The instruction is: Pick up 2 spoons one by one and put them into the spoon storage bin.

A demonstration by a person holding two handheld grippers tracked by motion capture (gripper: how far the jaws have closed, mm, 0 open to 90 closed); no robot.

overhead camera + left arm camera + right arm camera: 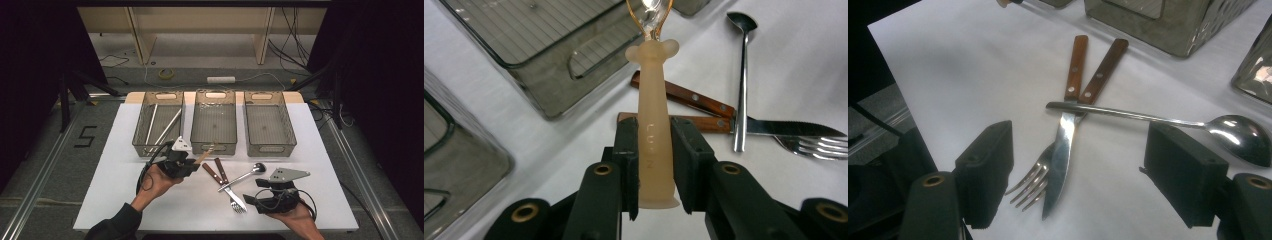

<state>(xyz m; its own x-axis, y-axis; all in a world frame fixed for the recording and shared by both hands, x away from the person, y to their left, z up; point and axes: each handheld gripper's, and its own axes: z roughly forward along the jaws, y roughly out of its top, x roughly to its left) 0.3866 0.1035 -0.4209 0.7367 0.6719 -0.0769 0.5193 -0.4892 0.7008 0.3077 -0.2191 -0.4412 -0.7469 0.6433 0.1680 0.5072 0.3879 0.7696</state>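
While our left gripper clamps the pale spoon by its thick, rubbery handle, we judge it light; our right gripper gapes empty.

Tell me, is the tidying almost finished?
Not yet. Two long sticks already lie in the left bin. The left gripper is shut on a pale plastic spoon. The knife, fork and metal spoon lie crossed on the table, and the right gripper hangs open over them.
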